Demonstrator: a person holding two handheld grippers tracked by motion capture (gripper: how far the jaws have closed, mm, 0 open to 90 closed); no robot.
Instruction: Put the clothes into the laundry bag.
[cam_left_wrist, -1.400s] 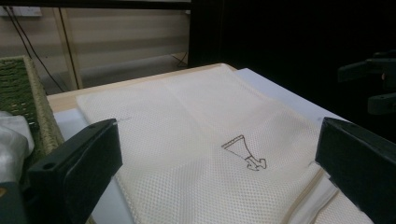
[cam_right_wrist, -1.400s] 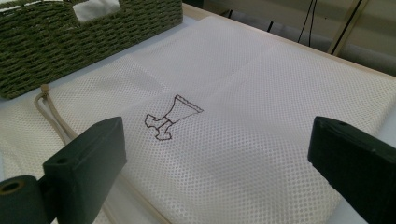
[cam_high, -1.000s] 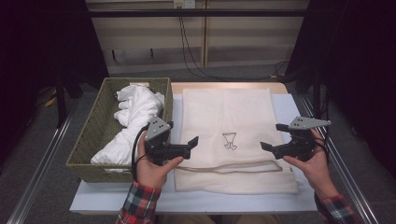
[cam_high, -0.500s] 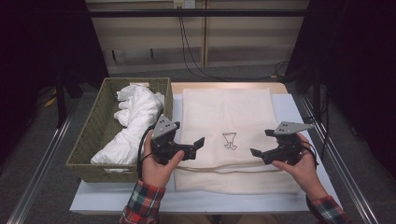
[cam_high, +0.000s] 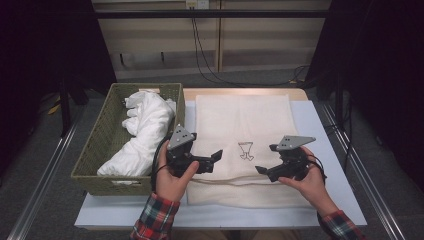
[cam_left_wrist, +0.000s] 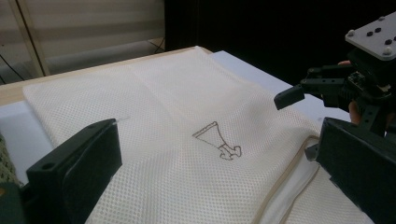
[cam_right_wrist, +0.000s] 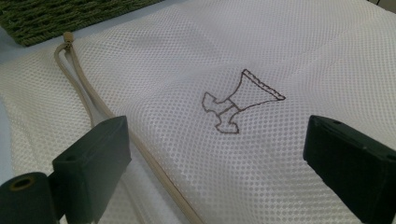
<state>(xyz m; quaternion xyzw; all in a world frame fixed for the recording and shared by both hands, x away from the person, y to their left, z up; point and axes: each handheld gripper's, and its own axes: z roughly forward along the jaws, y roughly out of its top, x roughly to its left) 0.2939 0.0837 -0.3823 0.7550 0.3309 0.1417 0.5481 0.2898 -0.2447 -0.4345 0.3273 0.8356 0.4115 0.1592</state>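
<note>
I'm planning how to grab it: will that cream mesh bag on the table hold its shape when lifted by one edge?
Probably not. The mesh bag lies flat and creased, so it should droop and fold. Its open weave suggests it is light. The drawstring cord along the opening looks loose and may dangle or snag the open left tool or right tool.

A cream mesh bag is lying flat on the table, a small brown emblem at its middle. The left gripper and right gripper are hovering over its near part, jaws apart. A green basket is holding white cloth beside the bag.
</note>
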